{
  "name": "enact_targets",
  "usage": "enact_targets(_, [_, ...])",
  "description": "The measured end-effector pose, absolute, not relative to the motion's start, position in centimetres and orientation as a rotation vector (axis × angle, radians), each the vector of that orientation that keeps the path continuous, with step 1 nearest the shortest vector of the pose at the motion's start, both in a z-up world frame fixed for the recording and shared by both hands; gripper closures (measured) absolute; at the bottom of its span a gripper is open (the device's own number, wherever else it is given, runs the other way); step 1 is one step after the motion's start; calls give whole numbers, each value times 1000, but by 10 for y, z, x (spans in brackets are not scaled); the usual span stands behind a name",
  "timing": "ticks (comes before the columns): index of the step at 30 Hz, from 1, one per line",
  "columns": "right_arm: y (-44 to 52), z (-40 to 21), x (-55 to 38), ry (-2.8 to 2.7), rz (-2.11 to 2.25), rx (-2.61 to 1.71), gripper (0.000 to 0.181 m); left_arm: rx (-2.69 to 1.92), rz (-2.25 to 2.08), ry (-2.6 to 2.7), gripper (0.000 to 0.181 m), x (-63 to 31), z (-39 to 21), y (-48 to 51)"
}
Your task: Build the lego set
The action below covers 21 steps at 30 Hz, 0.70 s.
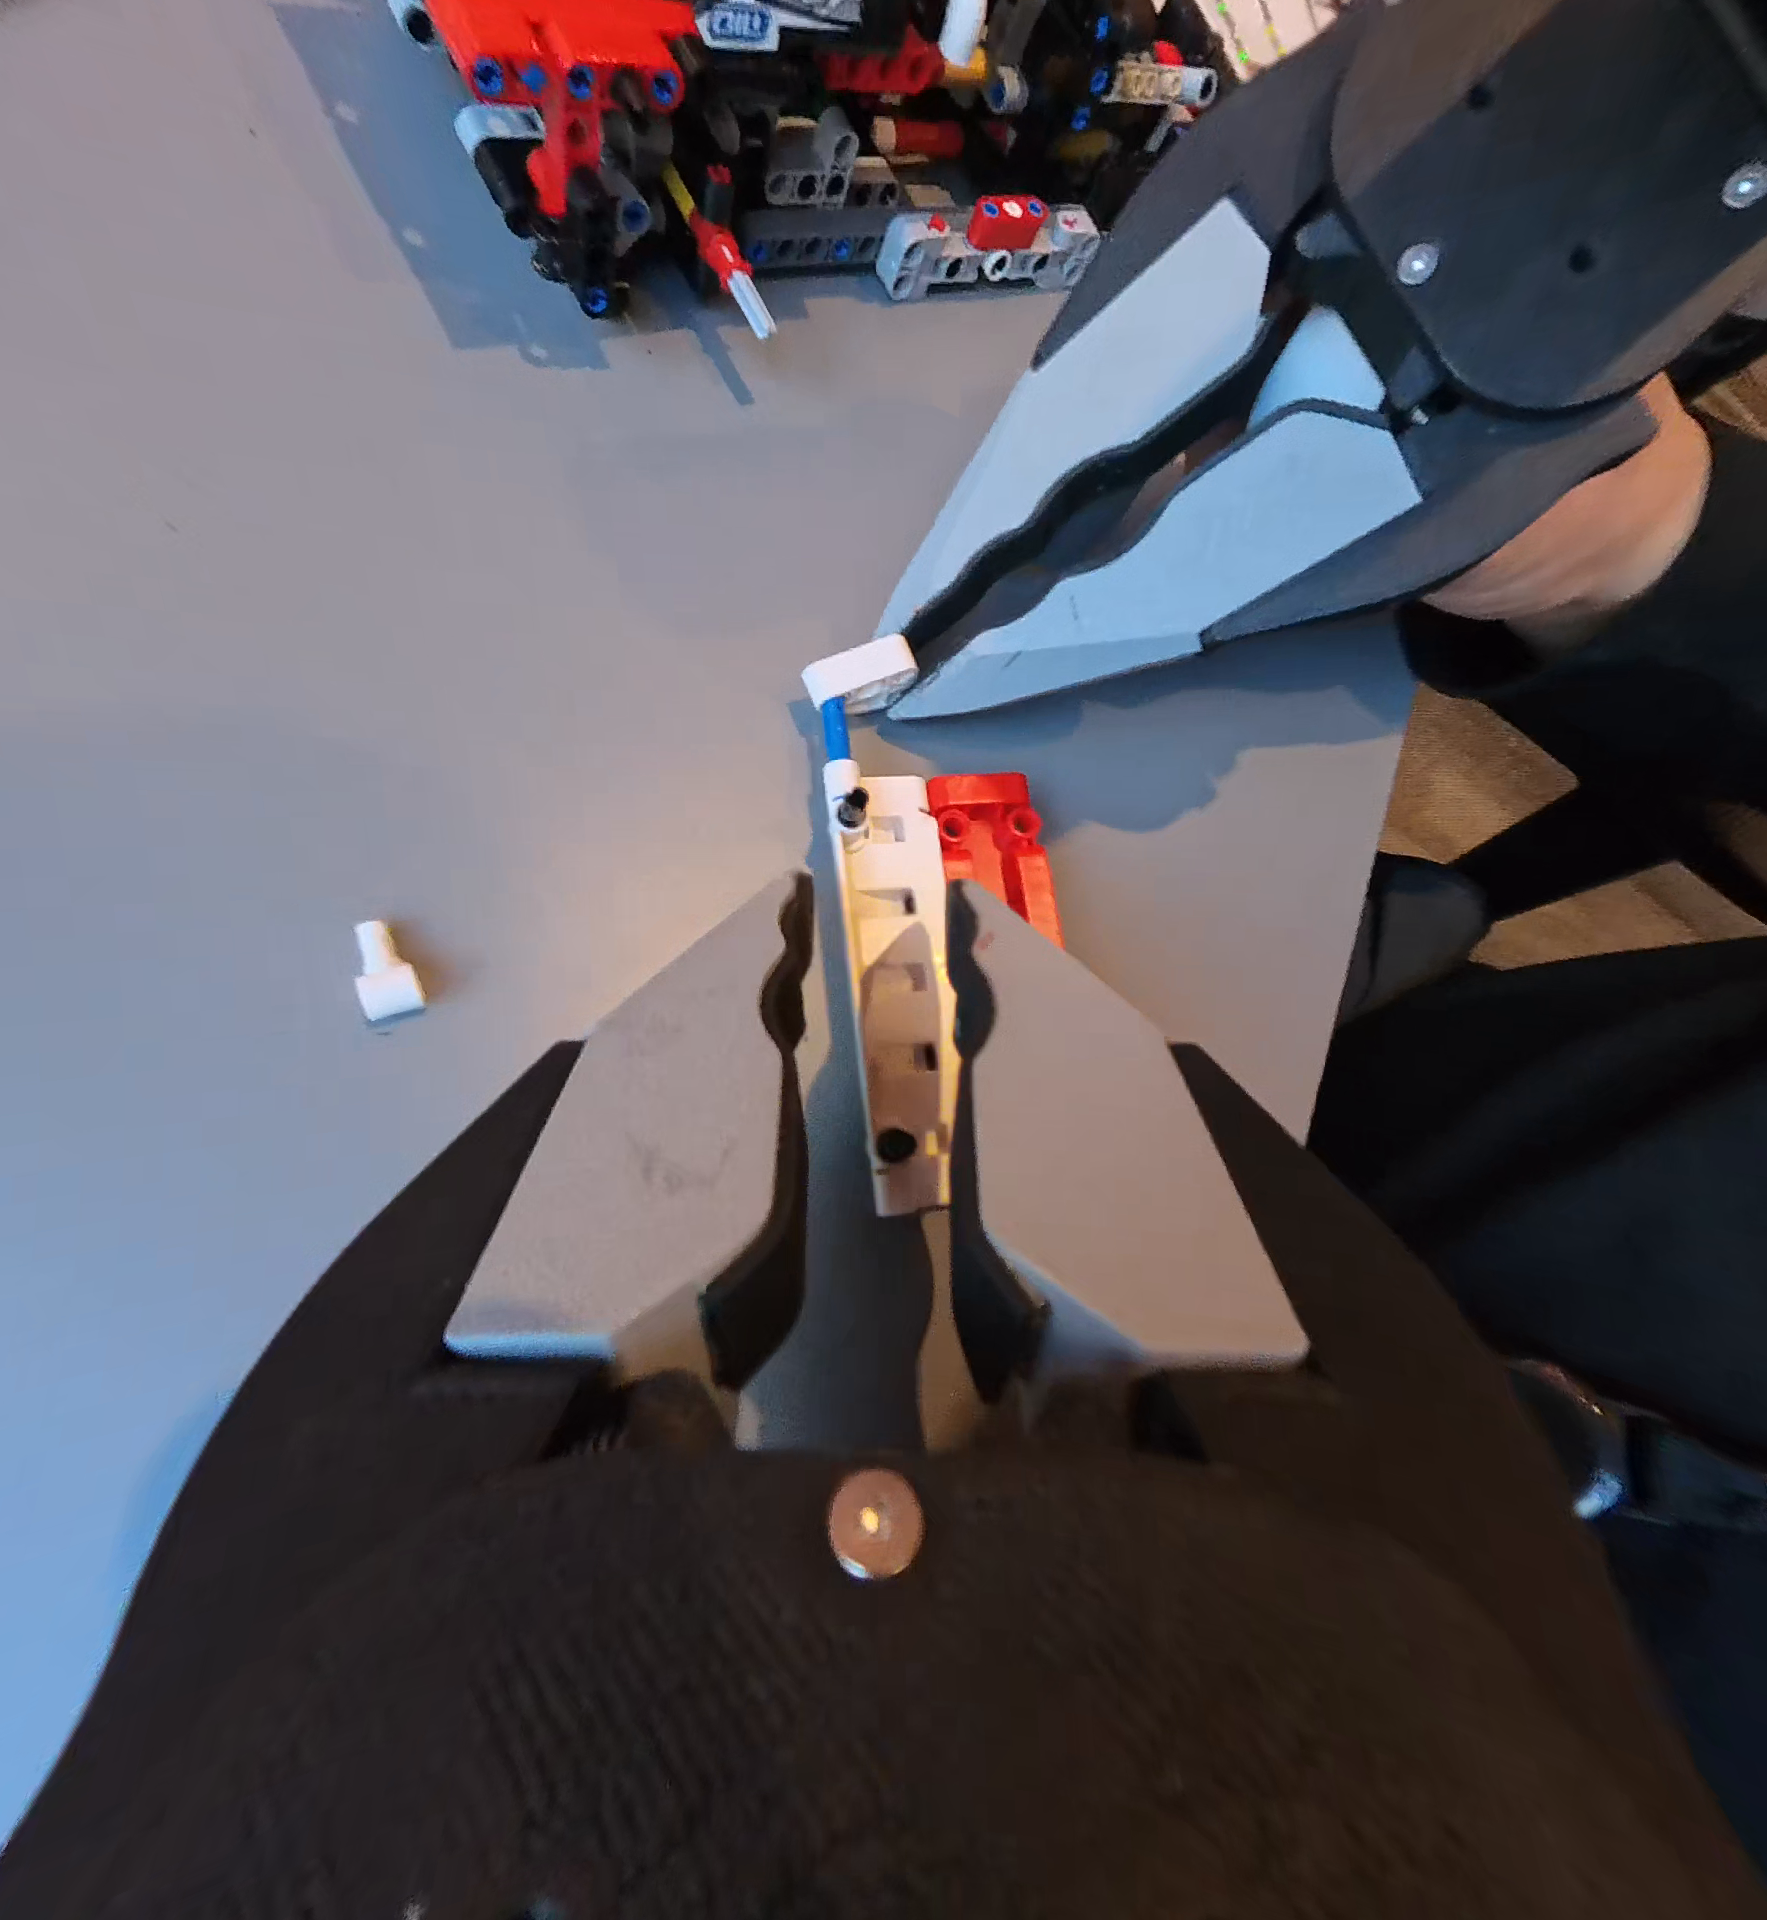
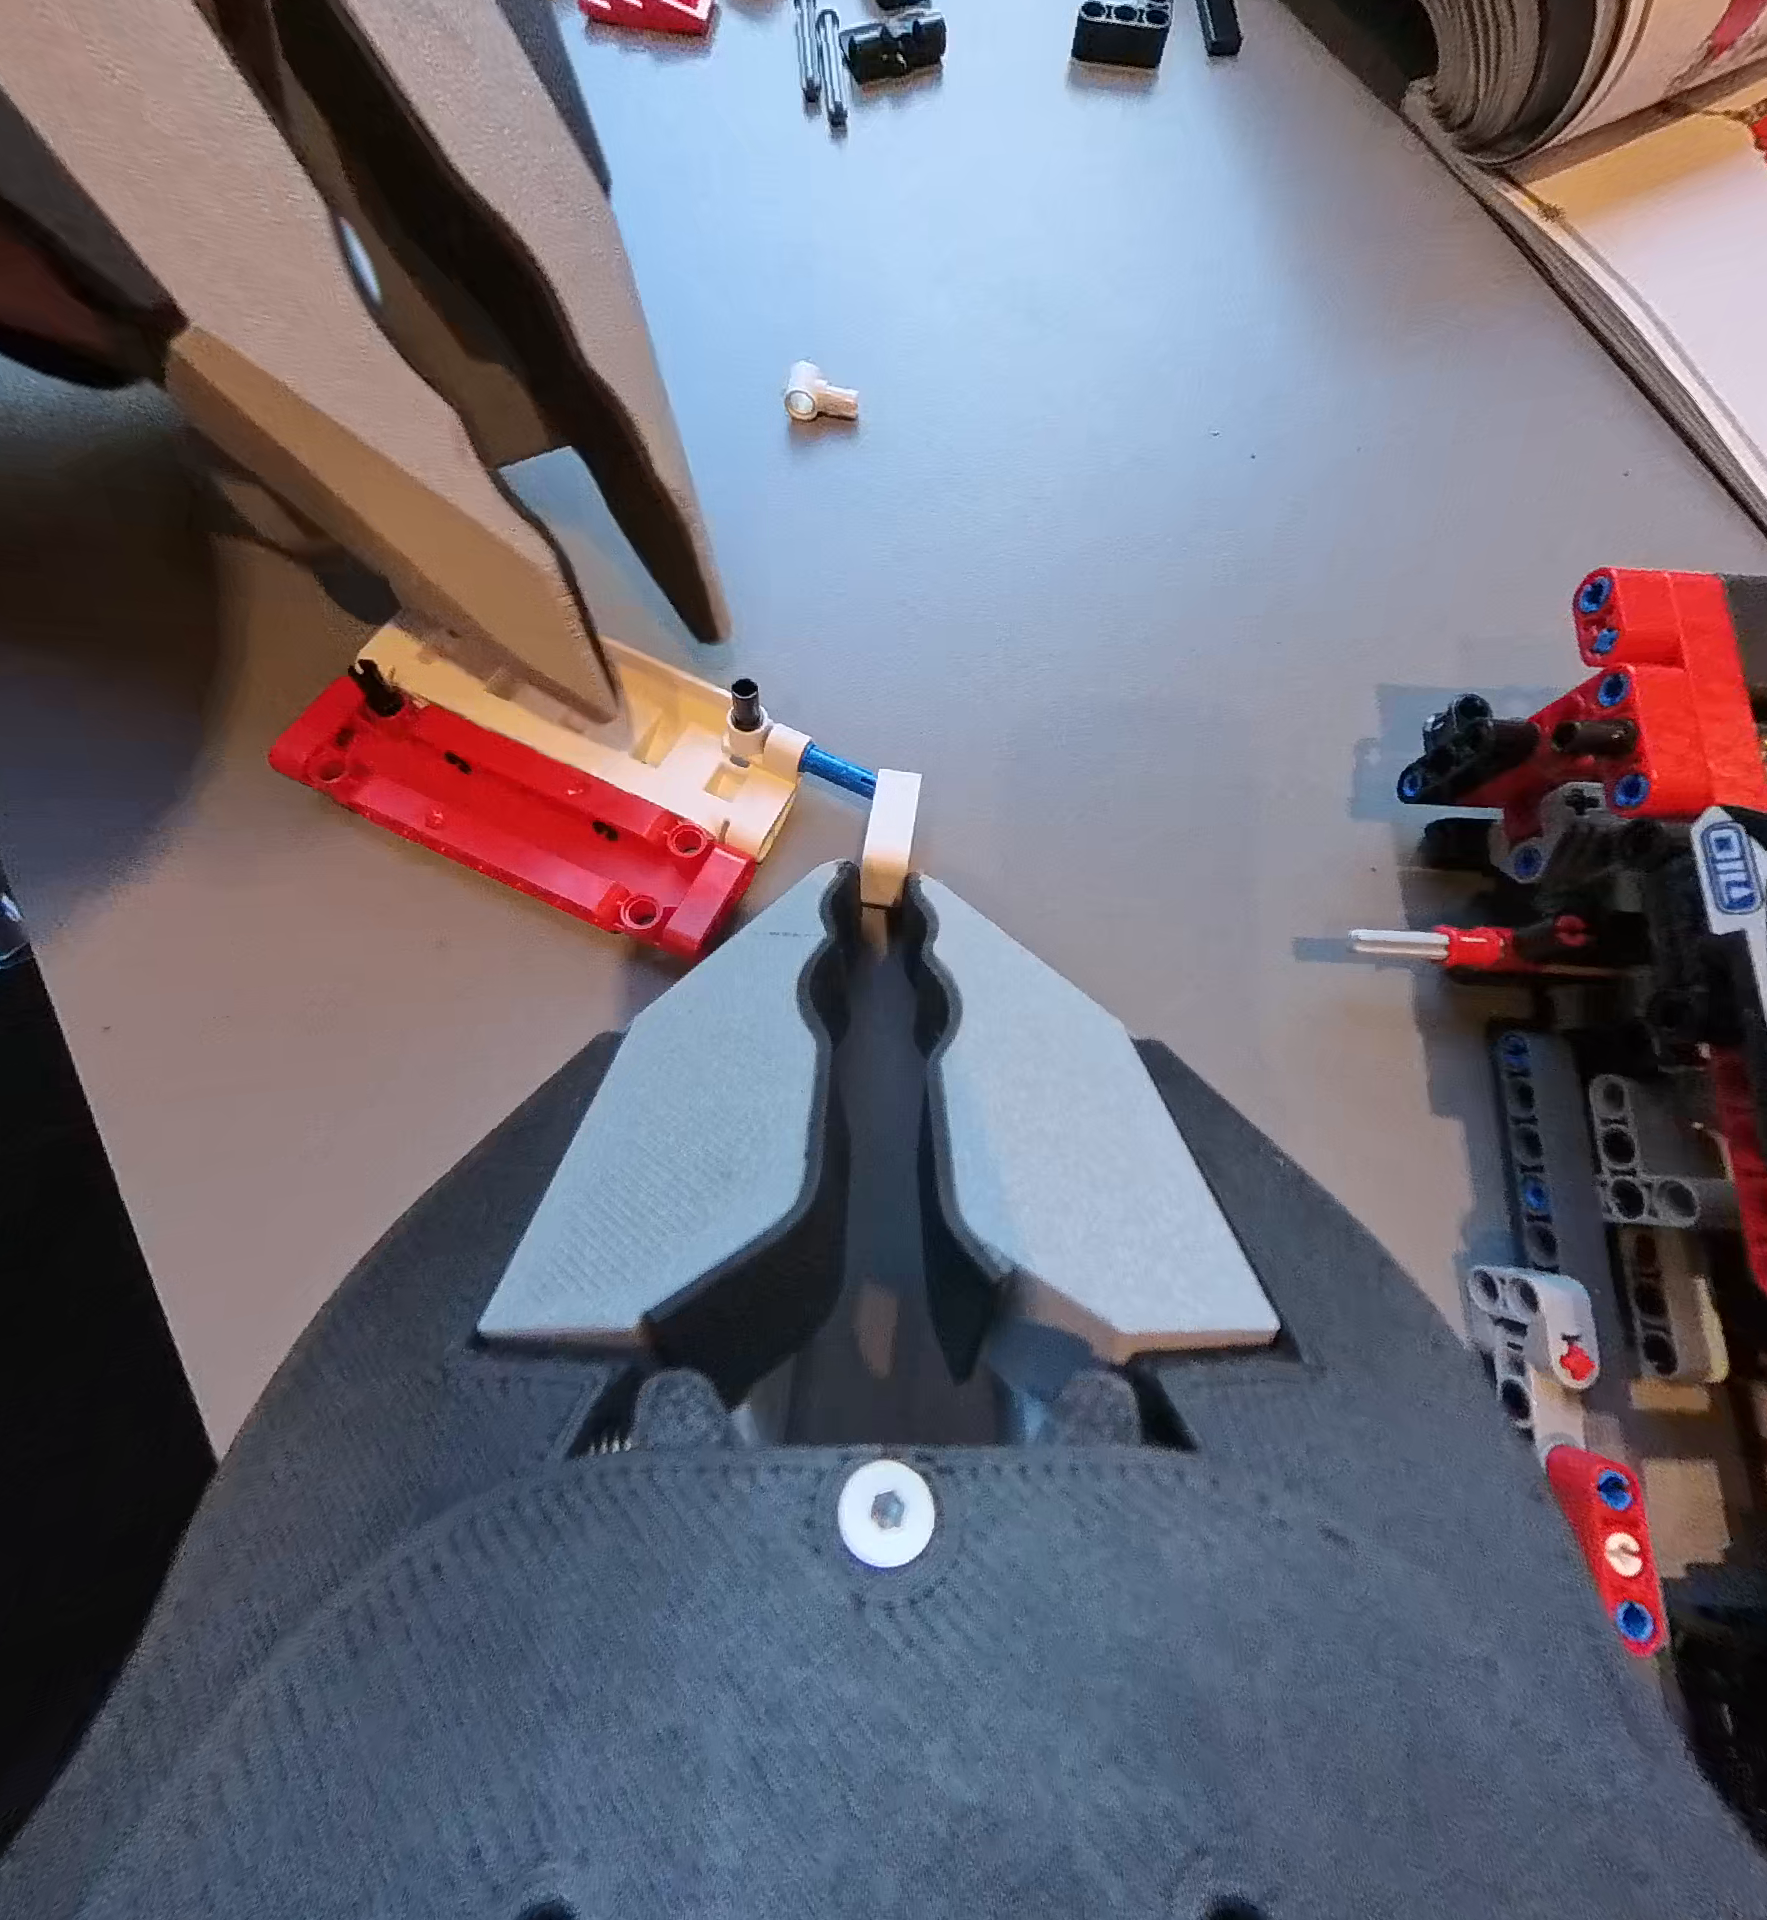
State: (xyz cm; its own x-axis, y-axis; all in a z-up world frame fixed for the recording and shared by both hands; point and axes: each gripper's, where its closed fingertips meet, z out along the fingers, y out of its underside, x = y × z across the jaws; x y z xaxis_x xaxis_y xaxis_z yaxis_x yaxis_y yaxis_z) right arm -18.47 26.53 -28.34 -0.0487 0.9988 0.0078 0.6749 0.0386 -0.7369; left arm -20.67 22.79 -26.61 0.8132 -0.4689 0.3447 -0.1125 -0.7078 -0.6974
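Your left gripper pinches the white panel, pinning it and the attached red panel flat on the table near its front edge, likely as an anchor. Your right gripper pinches the white link on the blue axle, likely to seat it. Only the right view shows the manual and full red panel. The left view shows the model at the far edge.

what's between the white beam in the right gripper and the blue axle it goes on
Nothing visible. The right gripper pinches the small white beam, whose far end already meets the tip of the blue axle sticking out of the white panel the left gripper steadies.
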Motion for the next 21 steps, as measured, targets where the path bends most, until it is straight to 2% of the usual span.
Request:
enact_targets(5, [263,-283,-185,-1781,794,-1698,175,-2364,-530,500,161,-206,-279,241])
enact_targets(8, [262,-283,-185,-1774,803,-1709,175,-2353,-521,566,174,-198,-280,244])
enact_targets(21, [261,-283,-183,-1842,828,-1651,174,-2314,-583,510,174,-196,-280,245])
